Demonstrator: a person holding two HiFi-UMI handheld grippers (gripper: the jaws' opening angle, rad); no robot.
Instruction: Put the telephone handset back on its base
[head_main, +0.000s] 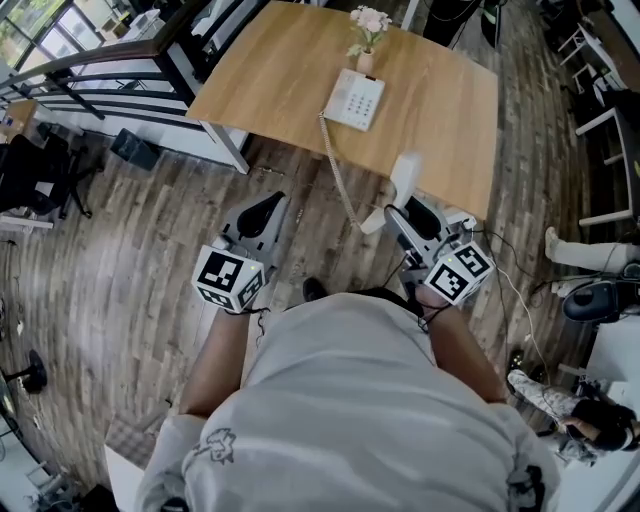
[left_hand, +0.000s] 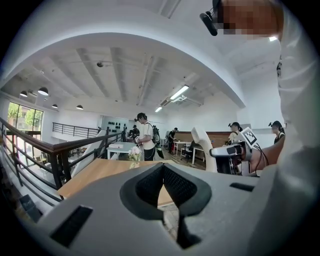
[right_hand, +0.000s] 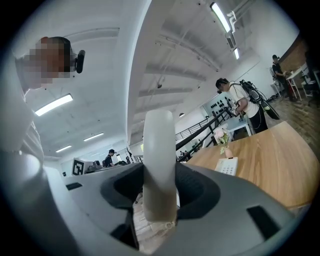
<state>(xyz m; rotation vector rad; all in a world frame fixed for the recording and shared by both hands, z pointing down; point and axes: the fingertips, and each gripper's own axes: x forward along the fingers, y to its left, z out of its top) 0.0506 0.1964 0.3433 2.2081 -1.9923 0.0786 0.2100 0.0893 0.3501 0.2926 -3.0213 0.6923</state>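
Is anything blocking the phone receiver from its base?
Nothing visible does. The right tool holds the handset at the edge of the table. Bare wood lies before the base, and the flower vase stands beyond it.

Pale grey short-sleeved T-shirt (head_main: 360, 400). Grey plastic left gripper (head_main: 268, 208) and right gripper (head_main: 405, 215), black-padded; black-and-white square-marker cube (head_main: 228, 278) behind each gripper's jaws.

Head camera: above the person's shoulders, facing steeply down. The left tool (head_main: 268, 205) and right tool (head_main: 405, 210) are near below, the bench (head_main: 280, 70) farther ahead.

Left tool camera: roughly level along its jaws, looking over the bench edge, with the right tool at mid-right.

Right tool camera: tilted upward, handset (right_hand: 159, 165) very close.

All three views share the bench and flower vase (head_main: 367, 45).
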